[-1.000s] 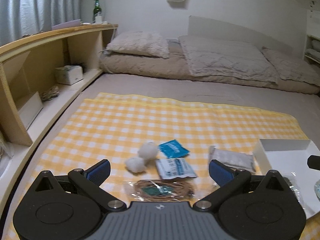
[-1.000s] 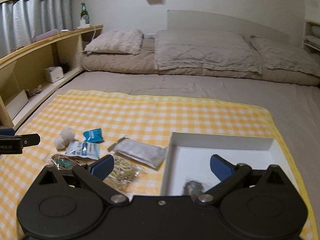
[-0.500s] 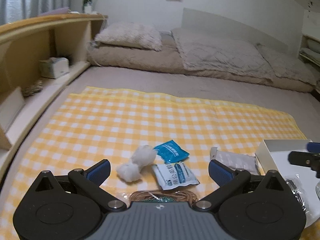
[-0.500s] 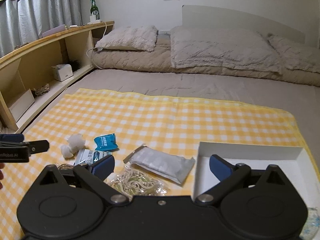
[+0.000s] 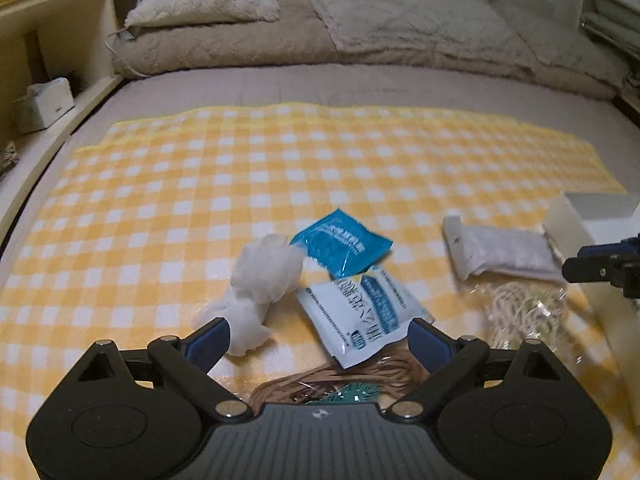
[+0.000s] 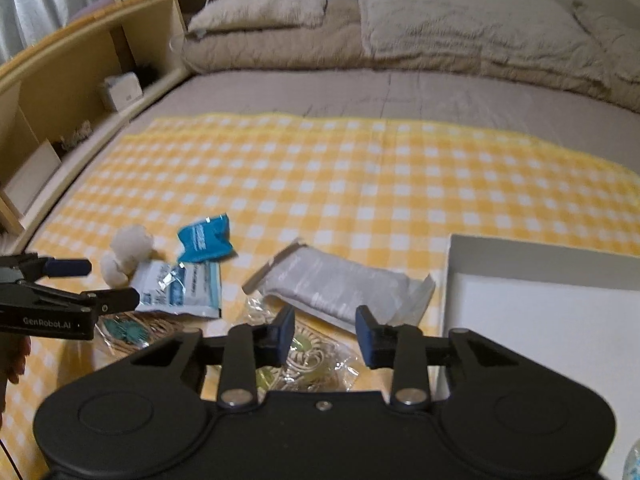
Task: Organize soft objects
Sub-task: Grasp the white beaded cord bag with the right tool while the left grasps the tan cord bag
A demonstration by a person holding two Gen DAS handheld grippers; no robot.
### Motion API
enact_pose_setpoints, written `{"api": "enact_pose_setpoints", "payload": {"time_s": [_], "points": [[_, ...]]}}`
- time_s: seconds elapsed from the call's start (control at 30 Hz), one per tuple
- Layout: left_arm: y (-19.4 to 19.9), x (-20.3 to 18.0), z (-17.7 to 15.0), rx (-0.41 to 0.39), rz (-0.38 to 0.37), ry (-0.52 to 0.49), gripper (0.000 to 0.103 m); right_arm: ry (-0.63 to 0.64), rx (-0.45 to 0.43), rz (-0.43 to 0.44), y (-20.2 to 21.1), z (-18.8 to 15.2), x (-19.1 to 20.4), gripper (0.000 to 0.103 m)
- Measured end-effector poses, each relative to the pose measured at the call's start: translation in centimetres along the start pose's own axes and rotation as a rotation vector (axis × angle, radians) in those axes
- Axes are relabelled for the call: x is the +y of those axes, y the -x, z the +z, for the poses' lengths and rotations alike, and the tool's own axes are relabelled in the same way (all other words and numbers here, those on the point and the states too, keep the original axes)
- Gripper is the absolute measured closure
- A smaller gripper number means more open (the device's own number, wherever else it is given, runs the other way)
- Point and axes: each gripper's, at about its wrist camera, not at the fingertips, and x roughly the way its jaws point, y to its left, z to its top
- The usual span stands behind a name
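On the yellow checked cloth lie white cotton balls, a blue packet, a white-and-blue packet, a grey pouch, a bag of brown bands and a bag of pale bands. My left gripper is open, low over the white-and-blue packet, its left fingertip beside the cotton. My right gripper is partly closed and empty, just above the pale bands bag and the near edge of the grey pouch. The left gripper also shows in the right wrist view.
A white box sits at the right of the cloth. Pillows and a folded blanket lie at the head of the bed. A wooden shelf with a tissue box runs along the left.
Both grippers have moved forward and down toward the items. The right gripper's jaws have narrowed from wide open and it has shifted left, away from the box.
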Motion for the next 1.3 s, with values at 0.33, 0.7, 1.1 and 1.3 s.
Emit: {"api": "enact_pose_setpoints", "payload": {"time_s": [0.33, 0.7, 1.1, 1.3], "points": [[-0.2, 0.1, -2.2, 0.203, -0.155, -0.068, 0.008, 0.038, 0.069, -0.012, -3.3, -1.0, 0.0, 0.070], [2.1, -3.5, -4.8, 0.367, -0.378, -0.255, 0.008, 0.130, 0.239, 0.049, -1.7, -1.8, 0.9, 0.070], [0.9, -4.1, -2.5, 0.268, -0.188, -0.156, 0.008, 0.071, 0.096, 0.062, -0.6, -0.7, 1.5, 0.012], [-0.1, -5.9, -2.4, 0.206, -0.156, -0.233, 0.011, 0.139, 0.127, 0.072, -2.5, -1.1, 2.9, 0.008]]}}
